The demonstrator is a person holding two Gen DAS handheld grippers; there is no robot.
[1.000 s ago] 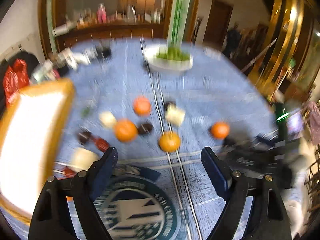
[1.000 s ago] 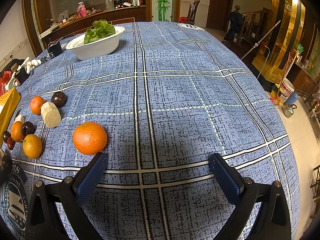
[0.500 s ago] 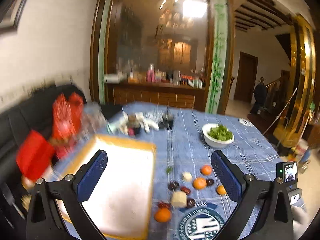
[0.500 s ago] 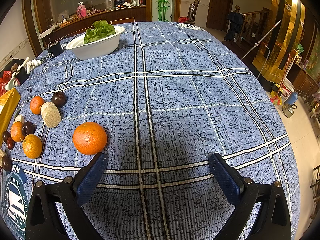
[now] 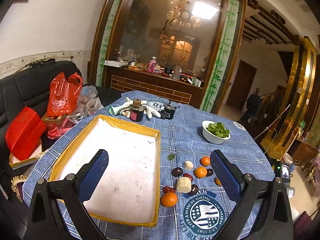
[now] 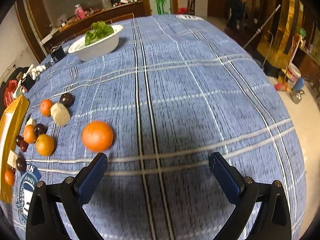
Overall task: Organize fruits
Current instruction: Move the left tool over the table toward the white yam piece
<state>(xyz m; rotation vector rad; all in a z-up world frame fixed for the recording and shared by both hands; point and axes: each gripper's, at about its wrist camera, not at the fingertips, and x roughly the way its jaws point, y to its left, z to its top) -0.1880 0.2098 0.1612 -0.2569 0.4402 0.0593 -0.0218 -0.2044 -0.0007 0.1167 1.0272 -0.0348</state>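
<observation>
A yellow-rimmed tray (image 5: 158,140) with a white floor lies on the blue checked tablecloth. Right of it sits a cluster of small oranges (image 5: 200,172), dark plums (image 5: 177,171), red dates (image 5: 169,189) and pale chunks (image 5: 183,184). My left gripper (image 5: 159,156) hangs open and empty above the tray's right rim and the cluster. In the right wrist view a larger orange (image 6: 97,136) lies alone, just beyond the left finger of my right gripper (image 6: 157,158). That gripper is open over bare cloth with nothing between its fingers. The cluster (image 6: 45,144) and the tray's edge (image 6: 14,116) lie further left.
A white bowl of lettuce (image 5: 216,134) stands toward the back of the table. Dark jars and white gloves (image 5: 138,110) sit at the far edge. Red bags (image 5: 64,94) rest on a black sofa at the left. A small screen device (image 5: 285,171) is at the right.
The left gripper rose and pulled back from low over the fruit, its jaws widening, so the whole tray now shows. The right gripper tilted slightly; its orange stayed put.
</observation>
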